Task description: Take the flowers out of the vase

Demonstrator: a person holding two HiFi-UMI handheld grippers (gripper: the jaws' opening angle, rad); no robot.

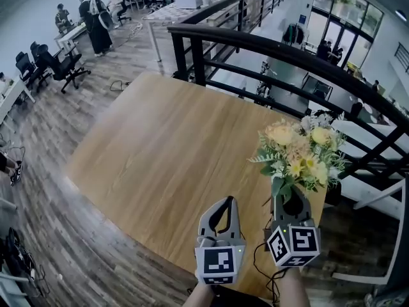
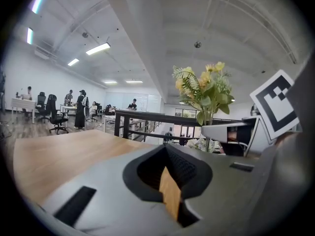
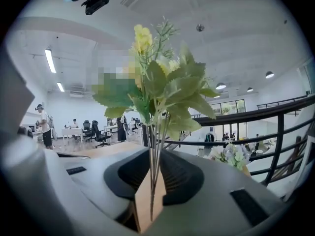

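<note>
My right gripper (image 1: 289,204) is shut on the thin green stems of a bunch of yellow and peach flowers (image 1: 299,153), held upright over the right end of the wooden table (image 1: 172,152). In the right gripper view the stems (image 3: 153,146) run down between the closed jaws of the right gripper (image 3: 153,177), with the leaves and a yellow bloom (image 3: 142,36) above. A second, paler bunch (image 3: 227,156) shows low to the right; I cannot make out the vase. My left gripper (image 1: 225,204) hovers just left of the right one, shut and empty. In its own view the left gripper (image 2: 170,171) has the held flowers (image 2: 204,90) ahead to the right.
A black metal railing (image 1: 268,50) runs along the table's far and right sides, with a drop to a lower floor beyond. Office chairs (image 1: 61,66), desks and several people stand far off at the upper left. The near table edge lies just under my grippers.
</note>
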